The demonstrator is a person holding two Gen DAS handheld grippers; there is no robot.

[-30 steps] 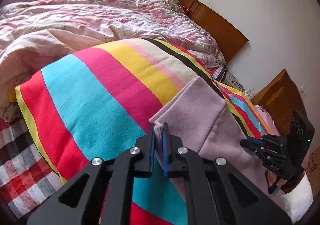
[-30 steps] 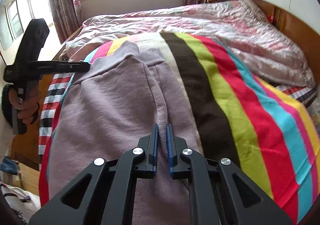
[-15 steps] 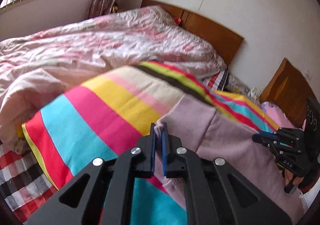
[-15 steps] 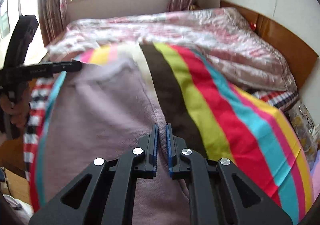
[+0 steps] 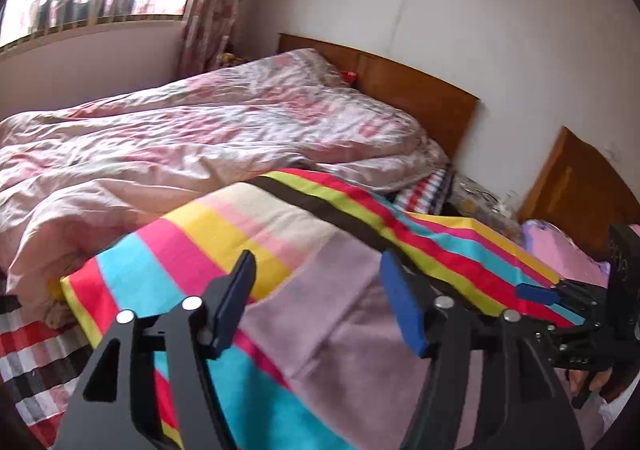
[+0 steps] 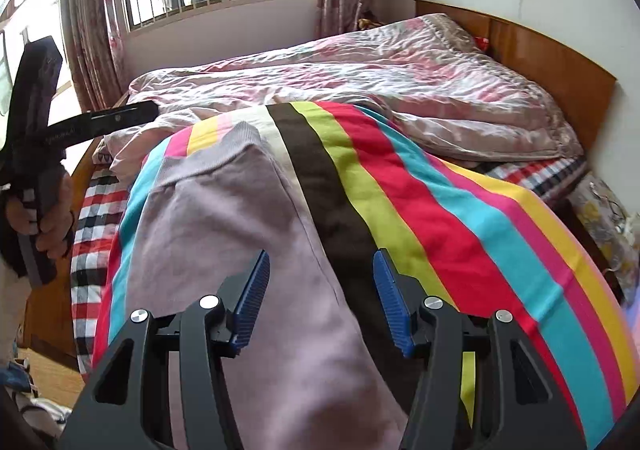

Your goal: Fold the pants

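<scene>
Both my sets of fingers spread wide, empty, above the pants on the bed.

My left gripper [image 5: 320, 302] and right gripper [image 6: 320, 298] each gape with nothing between the fingers. The lilac pants [image 6: 224, 218] lie flat on the striped blanket [image 6: 460, 218], ribbed waistband at the far end. Beyond it the rumpled pink quilt [image 5: 192, 138] heaps up against the wooden headboard [image 5: 420, 98]. A checked sheet [image 6: 96, 222] shows at the bed's edge, near my left hand [image 6: 48, 218].
</scene>
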